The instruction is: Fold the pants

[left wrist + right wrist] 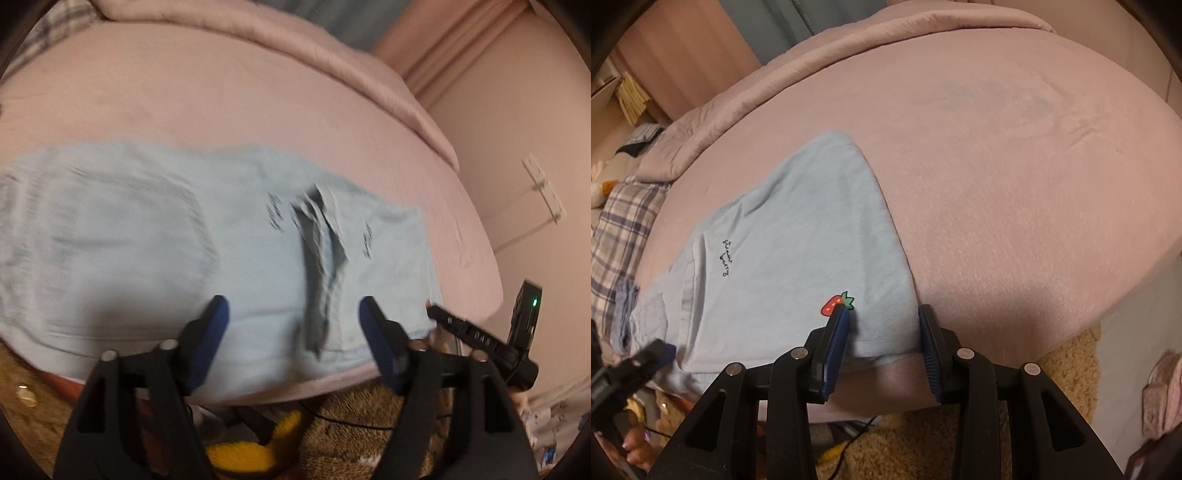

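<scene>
Light blue pants [798, 240] look soft and limp; grasp hems near the strawberry patch [837, 303]. Left hand-held gripper [293, 310] and right hand-held gripper [884, 317] both gape, holding nothing.

Pale blue pants [798, 236], red strawberry patch [836, 303], pink sheet [1015, 221].

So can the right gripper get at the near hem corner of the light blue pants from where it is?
Probably yes: the right gripper is open, its fingers straddling the near corner of the light blue pants at the pink bed's edge, nothing between them.
</scene>
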The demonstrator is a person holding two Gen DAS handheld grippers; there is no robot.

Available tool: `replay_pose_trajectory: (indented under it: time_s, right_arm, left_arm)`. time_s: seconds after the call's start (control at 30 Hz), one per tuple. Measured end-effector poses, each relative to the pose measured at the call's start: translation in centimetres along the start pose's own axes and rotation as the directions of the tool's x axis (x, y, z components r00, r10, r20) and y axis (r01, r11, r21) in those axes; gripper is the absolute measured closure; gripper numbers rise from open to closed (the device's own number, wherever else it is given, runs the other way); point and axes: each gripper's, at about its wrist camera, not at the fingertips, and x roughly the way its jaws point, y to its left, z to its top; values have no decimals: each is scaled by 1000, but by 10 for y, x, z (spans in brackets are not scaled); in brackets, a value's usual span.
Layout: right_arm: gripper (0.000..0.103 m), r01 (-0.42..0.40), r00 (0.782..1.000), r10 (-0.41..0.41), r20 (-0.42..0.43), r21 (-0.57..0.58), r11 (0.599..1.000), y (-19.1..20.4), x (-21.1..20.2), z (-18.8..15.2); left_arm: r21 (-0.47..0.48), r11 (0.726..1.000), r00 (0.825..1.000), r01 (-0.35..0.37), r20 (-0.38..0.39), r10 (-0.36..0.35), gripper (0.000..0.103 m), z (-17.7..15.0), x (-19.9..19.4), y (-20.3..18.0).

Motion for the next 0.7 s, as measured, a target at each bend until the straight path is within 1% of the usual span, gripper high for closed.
replay_pose_trajectory:
  time_s: [0.03, 0.1, 0.13, 0.23, 0.37, 0.4, 0.47, 0.53, 0.6, 0.7]
  right_arm:
    - [63, 2, 1000, -2, 0, 0, 1000, 0, 0, 0]
    - [62, 11, 1000, -11, -1, 0, 1000, 2, -1, 1]
    - [59, 15, 1000, -15, -3, -1, 1000, 4, -2, 3]
    - [44, 30, 1000, -30, 8, -10, 1000, 11, -6, 7]
    - [25, 41, 997, -37, 71, -44, 998, 28, -19, 17]
    - [23, 35, 995, -30, 90, -59, 998, 34, -23, 20]
    - [14, 23, 993, -12, 121, -93, 995, 47, -30, 26]
    - [9, 12, 988, 10, 153, -142, 990, 65, -36, 32]
    - [8, 1, 984, 34, 175, -196, 981, 84, -39, 37]
    - [8, -30, 981, 77, 176, -254, 967, 106, -37, 36]
  left_arm:
    - [-14, 1000, 1000, -7, 26, 8, 16, 1, -9, 5]
    - [-45, 999, 997, -30, 76, 34, 10, 5, -27, 18]
    - [-56, 997, 995, -44, 92, 49, 7, 5, -32, 23]
    - [-97, 990, 982, -100, 152, 114, 6, 7, -55, 40]
    - [-155, 974, 960, -163, 202, 193, 4, 9, -76, 62]
    - [-169, 970, 955, -176, 207, 210, 4, 8, -80, 68]
    - [-204, 958, 947, -202, 208, 244, 3, 7, -84, 82]
    - [-236, 946, 943, -222, 197, 270, 3, 6, -85, 93]
    - [-263, 935, 940, -236, 182, 288, 3, 3, -85, 103]
    - [-298, 918, 935, -261, 158, 317, 3, -1, -81, 114]
